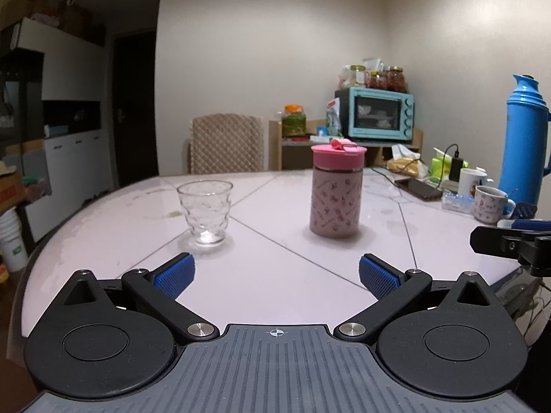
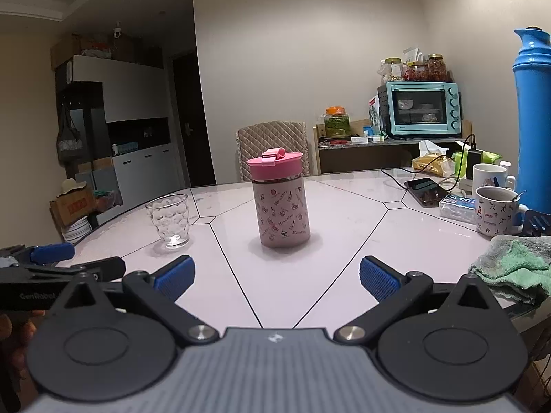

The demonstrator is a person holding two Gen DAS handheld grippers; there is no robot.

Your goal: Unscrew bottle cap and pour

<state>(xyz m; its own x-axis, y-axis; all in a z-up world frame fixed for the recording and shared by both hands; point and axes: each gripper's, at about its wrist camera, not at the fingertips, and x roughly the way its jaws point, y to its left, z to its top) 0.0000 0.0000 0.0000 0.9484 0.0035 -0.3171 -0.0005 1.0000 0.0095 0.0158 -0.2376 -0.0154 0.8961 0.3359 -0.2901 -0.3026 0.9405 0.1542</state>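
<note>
A pink patterned bottle (image 1: 335, 203) with a pink screw cap (image 1: 338, 155) stands upright on the white table (image 1: 275, 268). A clear empty glass (image 1: 205, 211) stands to its left. My left gripper (image 1: 277, 275) is open and empty, short of both, over the table's near edge. In the right wrist view the bottle (image 2: 283, 211) stands straight ahead, its cap (image 2: 274, 165) on, the glass (image 2: 169, 221) to the left. My right gripper (image 2: 277, 277) is open and empty, short of the bottle. The left gripper's fingers (image 2: 51, 253) show at the left edge.
At the table's right stand a tall blue thermos (image 1: 523, 141), two mugs (image 2: 496, 211), a phone (image 2: 425, 191) on a charger cable and a green towel (image 2: 513, 263). A turquoise oven (image 1: 378, 113) with jars sits on a shelf behind. A chair (image 1: 225, 144) stands at the far side.
</note>
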